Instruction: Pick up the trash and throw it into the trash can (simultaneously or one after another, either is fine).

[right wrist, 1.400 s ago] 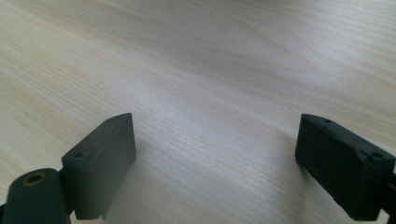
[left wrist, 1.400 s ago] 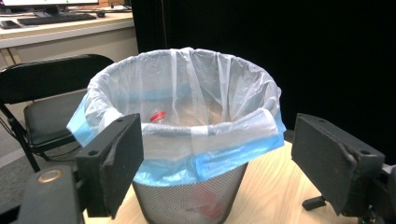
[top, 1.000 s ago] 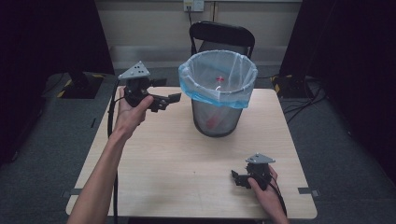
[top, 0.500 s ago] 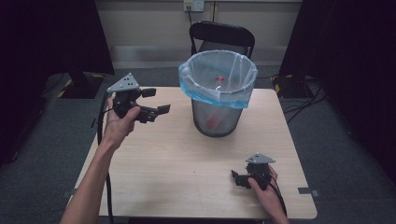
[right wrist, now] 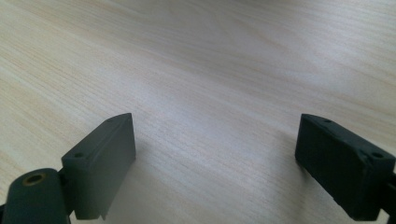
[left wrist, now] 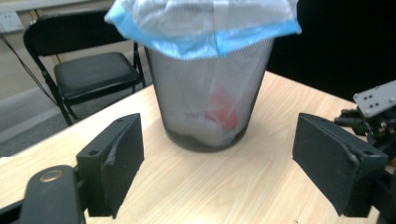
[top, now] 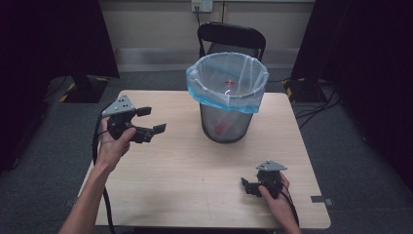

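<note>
- Your left tongs [top: 148, 120] are up off the worktop [top: 195, 185] at its left side, jaws spread wide and grasping nothing, aimed toward the wire bin [top: 227, 118].
- From the left gripper view, the bin [left wrist: 210, 93] sits square between those two black jaws but well beyond them, with bare wood in the gap.
- The bin stands upright on the far middle of the worktop, lined with a pale bag [top: 228, 83] whose blue edge folds over the rim.
- Something red [left wrist: 222, 108] shows through the mesh low inside the bin; what it is, you cannot tell from here.
- Your right tongs [top: 249, 185] are down low at the near right corner of the worktop, well apart from the bin.
- The right gripper view shows those jaws released too, wide apart, with plain wood grain [right wrist: 210, 93] between them.
- A black folding chair [top: 232, 41] stands behind the worktop, just past the bin.
- Your left hand [top: 113, 146] wraps the left gripper's handle, cable trailing down beside your forearm.
</note>
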### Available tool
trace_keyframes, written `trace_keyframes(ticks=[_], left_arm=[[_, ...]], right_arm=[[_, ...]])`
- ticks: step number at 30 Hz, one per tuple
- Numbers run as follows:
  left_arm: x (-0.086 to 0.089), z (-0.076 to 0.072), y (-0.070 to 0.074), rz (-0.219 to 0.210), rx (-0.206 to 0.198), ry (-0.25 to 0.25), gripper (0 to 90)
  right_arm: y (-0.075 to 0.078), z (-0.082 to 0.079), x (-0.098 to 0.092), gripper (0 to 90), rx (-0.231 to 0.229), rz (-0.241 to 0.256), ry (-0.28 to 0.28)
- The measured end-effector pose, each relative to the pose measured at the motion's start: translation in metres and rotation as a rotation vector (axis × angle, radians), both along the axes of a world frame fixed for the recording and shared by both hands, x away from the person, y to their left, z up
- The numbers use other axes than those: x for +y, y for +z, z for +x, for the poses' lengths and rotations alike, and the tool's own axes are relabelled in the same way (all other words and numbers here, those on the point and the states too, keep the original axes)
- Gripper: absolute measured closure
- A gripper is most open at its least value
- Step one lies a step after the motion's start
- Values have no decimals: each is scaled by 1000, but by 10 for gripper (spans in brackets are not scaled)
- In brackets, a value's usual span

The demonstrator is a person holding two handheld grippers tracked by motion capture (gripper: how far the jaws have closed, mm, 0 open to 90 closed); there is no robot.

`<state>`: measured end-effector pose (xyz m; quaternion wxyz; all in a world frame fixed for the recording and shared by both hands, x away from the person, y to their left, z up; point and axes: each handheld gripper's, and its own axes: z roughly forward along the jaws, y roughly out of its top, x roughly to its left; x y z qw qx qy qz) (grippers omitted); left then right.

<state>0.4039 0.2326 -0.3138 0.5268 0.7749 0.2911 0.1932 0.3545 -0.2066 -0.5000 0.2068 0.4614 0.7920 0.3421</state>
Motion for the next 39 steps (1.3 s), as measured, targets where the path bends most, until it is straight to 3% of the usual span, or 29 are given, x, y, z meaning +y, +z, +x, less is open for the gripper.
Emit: trace_keyframes(ticks=[2,4,10,17,22,25,35,39], left_arm=[[1,-3,-6,-7,13,-3,175],[1,-7,-13,23,8,20,176],[7,-16,-32,47,31,39,176],[17,-29,-60,66,85,48,176],[25,-38,-83,72,131,66,176],[29,-38,-101,116,171,76,179],[31,-40,-153,189,298,81,180],[29,-42,-165,216,312,81,185]], right_arm=[[0,0,0,115,0,0,0],[0,0,0,115,0,0,0],[0,0,0,115,0,0,0],[0,0,0,115,0,0,0],[0,0,0,115,0,0,0],[0,0,0,115,0,0,0],[0,0,0,115,0,0,0],[0,0,0,115,0,0,0]])
